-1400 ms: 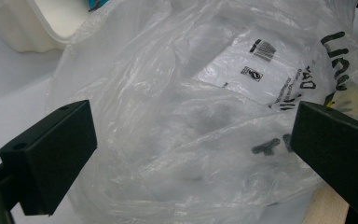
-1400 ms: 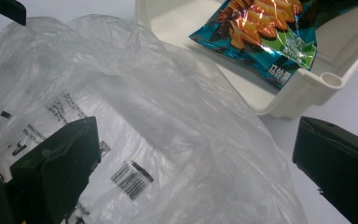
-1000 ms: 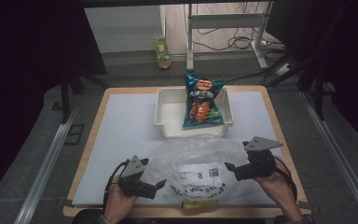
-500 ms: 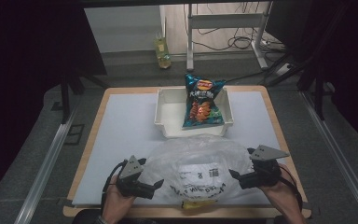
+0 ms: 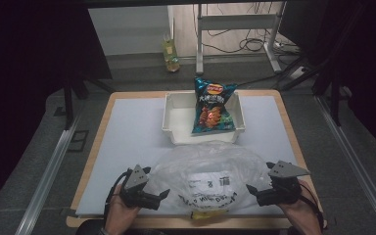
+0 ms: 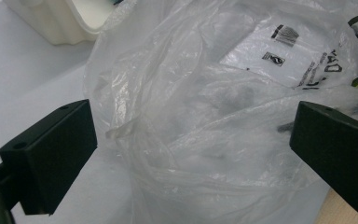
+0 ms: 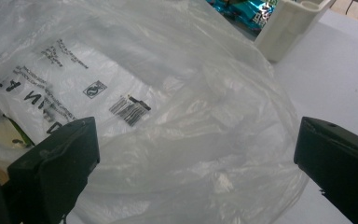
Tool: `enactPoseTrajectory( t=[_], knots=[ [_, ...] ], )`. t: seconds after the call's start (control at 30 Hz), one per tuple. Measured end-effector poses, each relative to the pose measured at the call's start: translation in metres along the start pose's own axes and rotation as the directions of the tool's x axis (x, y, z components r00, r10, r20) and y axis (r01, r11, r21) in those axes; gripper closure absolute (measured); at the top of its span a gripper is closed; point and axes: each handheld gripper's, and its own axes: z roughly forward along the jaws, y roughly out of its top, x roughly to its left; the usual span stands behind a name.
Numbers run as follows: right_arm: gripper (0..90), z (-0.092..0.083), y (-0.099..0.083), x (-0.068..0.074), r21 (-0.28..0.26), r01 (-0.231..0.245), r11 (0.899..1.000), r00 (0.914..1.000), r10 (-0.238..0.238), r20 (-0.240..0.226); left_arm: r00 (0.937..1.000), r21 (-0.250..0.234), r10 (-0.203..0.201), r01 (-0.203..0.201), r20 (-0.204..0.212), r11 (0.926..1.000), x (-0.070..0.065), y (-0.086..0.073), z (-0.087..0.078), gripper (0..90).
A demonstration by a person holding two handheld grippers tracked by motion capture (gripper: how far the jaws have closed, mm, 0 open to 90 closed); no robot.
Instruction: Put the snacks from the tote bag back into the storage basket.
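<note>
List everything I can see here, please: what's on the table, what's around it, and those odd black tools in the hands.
plastic bag: one, clear with black print, crumpled at the near middle of the table, between the two grippers
chip bag: one, teal and red, standing in the right side of the bin
bin: one, white, on the far middle of the table
table: one, pale top with wooden edge
bottle: one, yellowish, on the floor beyond the table
cables: several, dark, on the floor past the table
left gripper: one, black, jaws open at the plastic bag's left edge
right gripper: one, black, jaws open at the plastic bag's right edge
hands: two, holding the grippers at the near edge
</note>
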Motion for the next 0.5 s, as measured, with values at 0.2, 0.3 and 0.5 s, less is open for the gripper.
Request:
enactPoseTrajectory(
  t=[0.2,0.3,0.5],
  knots=[
    [0.0,-0.002,-0.009,-0.003,0.014,-0.016,1.000,0.9998,0.016,0.012,1.0000,0.013,-0.001,0.001,-0.002,0.9999,0.000,-0.001,0.001,0.3],
    [0.0,-0.003,-0.014,-0.005,0.022,-0.036,0.999,0.9993,0.035,0.014,1.0000,0.025,0.003,-0.002,-0.004,0.9997,0.000,-0.002,0.002,0.3],
    [0.0,-0.002,-0.027,-0.010,0.054,-0.054,0.997,0.9985,0.053,0.010,1.0000,0.041,0.005,-0.005,0.000,0.9991,0.000,-0.002,0.005,0.3]
  ],
)
